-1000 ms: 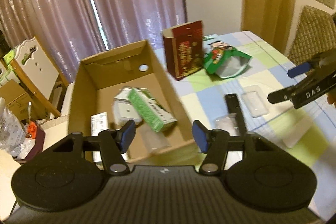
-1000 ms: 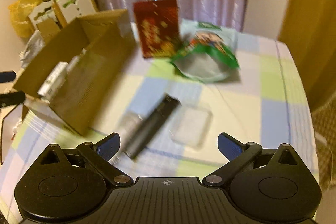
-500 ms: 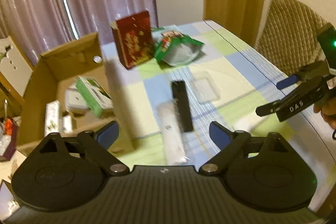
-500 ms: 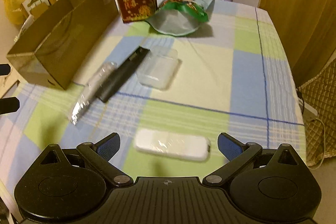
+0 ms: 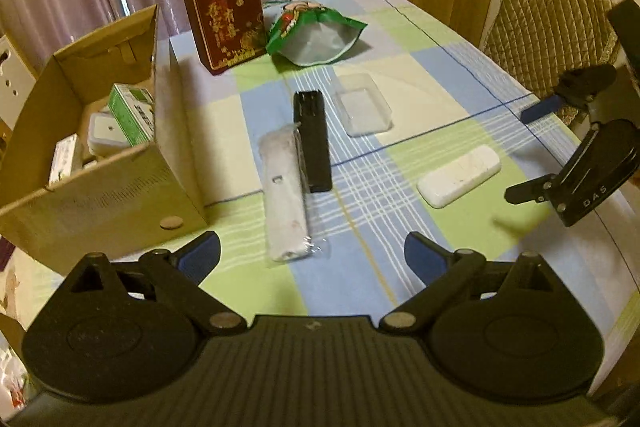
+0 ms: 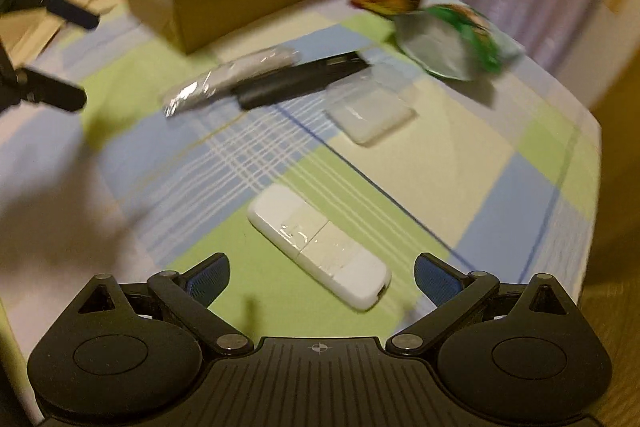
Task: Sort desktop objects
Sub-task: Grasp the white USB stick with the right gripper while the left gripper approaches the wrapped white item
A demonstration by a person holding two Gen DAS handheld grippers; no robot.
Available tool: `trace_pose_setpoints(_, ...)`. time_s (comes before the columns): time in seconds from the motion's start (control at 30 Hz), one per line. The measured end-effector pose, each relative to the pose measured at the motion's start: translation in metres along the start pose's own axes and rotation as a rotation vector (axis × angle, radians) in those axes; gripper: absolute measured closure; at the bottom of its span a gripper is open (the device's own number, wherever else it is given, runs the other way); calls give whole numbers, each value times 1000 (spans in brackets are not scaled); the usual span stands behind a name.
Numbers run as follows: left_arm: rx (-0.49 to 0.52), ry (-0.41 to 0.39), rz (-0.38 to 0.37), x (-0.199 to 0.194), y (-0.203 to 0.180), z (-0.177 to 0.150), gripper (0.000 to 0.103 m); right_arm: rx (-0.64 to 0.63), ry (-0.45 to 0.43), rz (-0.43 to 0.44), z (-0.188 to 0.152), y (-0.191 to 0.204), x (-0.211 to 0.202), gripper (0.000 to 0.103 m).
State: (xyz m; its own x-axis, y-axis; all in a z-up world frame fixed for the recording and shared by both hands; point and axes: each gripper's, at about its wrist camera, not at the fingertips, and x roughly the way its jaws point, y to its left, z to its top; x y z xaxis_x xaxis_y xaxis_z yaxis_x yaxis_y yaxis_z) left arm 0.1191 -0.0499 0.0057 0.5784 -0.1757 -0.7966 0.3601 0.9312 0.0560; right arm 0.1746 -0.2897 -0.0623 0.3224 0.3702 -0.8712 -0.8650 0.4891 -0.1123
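1. White flat remote [image 6: 318, 247], smooth plastic, rounded ends, glossy film over its middle; lying on a green square of the tabletop [image 5: 400, 99], near the right side, directly ahead of the right claw [image 6: 322, 277] and between its blue pads [image 6: 208, 277], untouched.
2. Right claw spread wide, holding nothing; in the left wrist view seen from the side at the far right edge [image 5: 536, 155].
3. Left claw [image 5: 312, 259] likewise spread wide and empty, hovering above the near edge of the tabletop.
4. Just ahead of the left claw: a white cylinder in crinkled clear wrap [image 5: 284, 195], lying lengthwise, touching a matte black rectangular remote [image 5: 312, 139] on its right.
5. Right of the black remote, apart from it: a shallow clear plastic tray [image 5: 364, 103], rounded corners.
6. Far side: an upright dark red printed box [image 5: 224, 15] and a slumped green foil pouch [image 5: 316, 35] beside it.
7. Left: an open corrugated cardboard box [image 5: 100, 183].
8. Only in the left wrist view: the carton's inside, with a green-and-white packet [image 5: 132, 111] and small white packs, plus a quilted chair back [image 5: 548, 27] at far right.
9. Right wrist view blurred beyond the white remote; carton seen only from outside.
10. Cloth on the tabletop: checked blue, green and cream with thin stripes.
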Motion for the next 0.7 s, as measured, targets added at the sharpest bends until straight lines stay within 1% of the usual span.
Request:
trace_pose_setpoints(0.17,-27,17,7,5,-1,-8,6,-155,35,59,7,-5,20,2)
trace_pose_setpoints(0.4,-37,35,-12,14,13,-15,6,-161,110,109,20,-11,44,3)
trace_pose_setpoints(0.43,-39,38,-15,15,15,-16,6,-161,121,116,22,-12,47,19)
trace_pose_setpoints(0.47,-41,40,-18,16,17,-17,6,-157,134,119,23,-13,51,32)
trace_pose_setpoints(0.63,-48,53,-31,23,27,-22,6,-94,169,128,31,-20,62,32)
trace_pose_setpoints(0.7,-51,59,-37,25,31,-24,6,-36,179,135,32,-24,62,33)
